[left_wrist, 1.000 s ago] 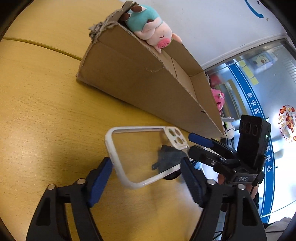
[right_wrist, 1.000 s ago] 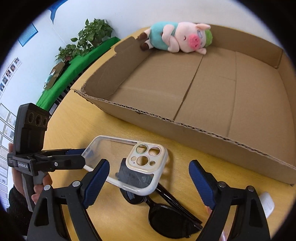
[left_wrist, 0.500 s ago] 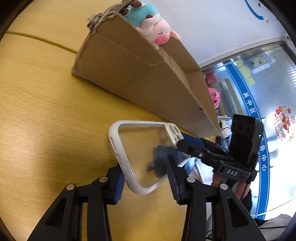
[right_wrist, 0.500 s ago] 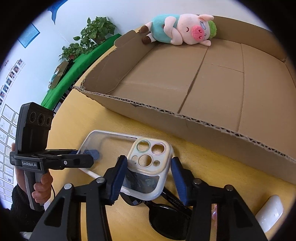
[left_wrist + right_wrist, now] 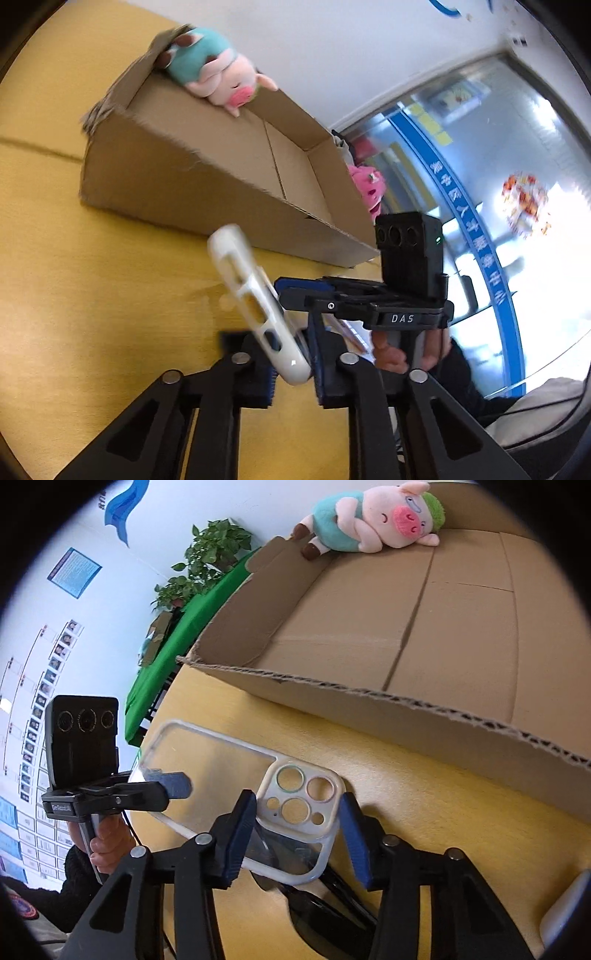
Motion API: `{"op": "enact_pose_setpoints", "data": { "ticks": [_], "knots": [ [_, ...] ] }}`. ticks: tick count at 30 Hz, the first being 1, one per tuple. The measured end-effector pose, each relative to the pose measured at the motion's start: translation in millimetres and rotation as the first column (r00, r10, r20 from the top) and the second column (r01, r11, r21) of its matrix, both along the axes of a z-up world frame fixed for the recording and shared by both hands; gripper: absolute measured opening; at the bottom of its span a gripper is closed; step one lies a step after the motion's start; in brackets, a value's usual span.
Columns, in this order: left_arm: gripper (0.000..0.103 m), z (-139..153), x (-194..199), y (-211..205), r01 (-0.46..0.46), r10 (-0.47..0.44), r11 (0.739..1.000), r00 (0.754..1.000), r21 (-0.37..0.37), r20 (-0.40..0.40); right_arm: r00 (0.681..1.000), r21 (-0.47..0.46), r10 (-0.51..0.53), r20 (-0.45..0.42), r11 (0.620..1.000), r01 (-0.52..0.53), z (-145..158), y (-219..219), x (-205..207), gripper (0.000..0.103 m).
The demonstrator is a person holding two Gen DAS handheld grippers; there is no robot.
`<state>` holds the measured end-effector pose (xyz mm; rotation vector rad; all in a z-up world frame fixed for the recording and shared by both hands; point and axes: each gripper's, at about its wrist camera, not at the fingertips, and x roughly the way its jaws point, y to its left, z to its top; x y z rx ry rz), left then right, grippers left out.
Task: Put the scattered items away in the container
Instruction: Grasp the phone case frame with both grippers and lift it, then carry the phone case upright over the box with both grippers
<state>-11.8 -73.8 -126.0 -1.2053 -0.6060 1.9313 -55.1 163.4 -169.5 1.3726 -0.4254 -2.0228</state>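
I hold the phone case (image 5: 255, 794) in both grippers, clamped at each end above the bench (image 5: 92, 280) | cardboard box (image 5: 424, 635) at 12 o'clock | light, slick, flexible: grip the rims

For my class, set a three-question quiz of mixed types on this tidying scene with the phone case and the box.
1. True or false: the clear plastic phone case with a white rim is gripped by both the left tongs and the right tongs.
2. Which item already lies in the shallow brown cardboard box? A) black sunglasses B) pink plush pig in a teal shirt C) phone case
3. Fill in: under the case's camera end, on the yellow wooden table, lie black ____.

Key: 1 true; 2 B, the pink plush pig in a teal shirt; 3 sunglasses, the black sunglasses.
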Motion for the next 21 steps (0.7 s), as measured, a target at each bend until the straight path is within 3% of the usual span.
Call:
{"op": "enact_pose_setpoints", "data": {
  "ticks": [3, 5, 6, 7, 11, 15, 18, 21],
  "knots": [
    [0.010, 20.1, 3.5, 12.1, 0.014, -0.017, 0.999, 0.998, -0.044, -0.060, 0.999, -0.001, 0.013, -0.048, 1.000, -0.013, 10.0, -0.7, 5.2, 0.032],
    [0.010, 34.2, 6.4, 16.0, 0.030, -0.034, 0.998, 0.995, -0.047, -0.098, 0.997, 0.018, -0.014, -0.075, 1.000, 0.015, 16.1, 7.2, 6.5, 0.058],
    [0.010, 40.1, 7.4, 17.3, 0.036, -0.041, 0.998, 0.992, -0.043, -0.115, 0.995, 0.029, -0.028, -0.095, 0.999, 0.031, 20.1, 12.2, 8.1, 0.075],
    [0.010, 46.7, 9.3, 18.3, 0.043, -0.049, 0.998, 0.989, -0.047, -0.139, 0.992, 0.038, -0.032, -0.120, 0.999, 0.037, 25.3, 16.6, 10.9, 0.081],
    [0.010, 73.6, 13.0, 30.2, 0.108, -0.127, 0.990, 0.962, -0.089, -0.240, 0.951, 0.174, 0.033, -0.307, 0.985, 0.022, 61.0, 16.7, 33.8, 0.081],
    [0.010, 90.4, 15.3, 48.2, 0.190, -0.222, 0.973, 0.927, -0.133, -0.301, 0.895, 0.306, 0.176, -0.410, 0.951, -0.047, 80.5, 9.7, 52.6, 0.081],
    [0.010, 102.9, 18.4, 56.1, 0.259, -0.291, 0.956, 0.893, -0.138, -0.342, 0.858, 0.324, 0.240, -0.454, 0.942, -0.092, 95.2, 19.5, 59.6, 0.081],
    [0.010, 116.0, 22.1, 63.0, 0.326, -0.357, 0.934, 0.852, -0.145, -0.382, 0.821, 0.311, 0.335, -0.463, 0.928, -0.204, 107.2, 25.2, 59.7, 0.081]
  ]
}}
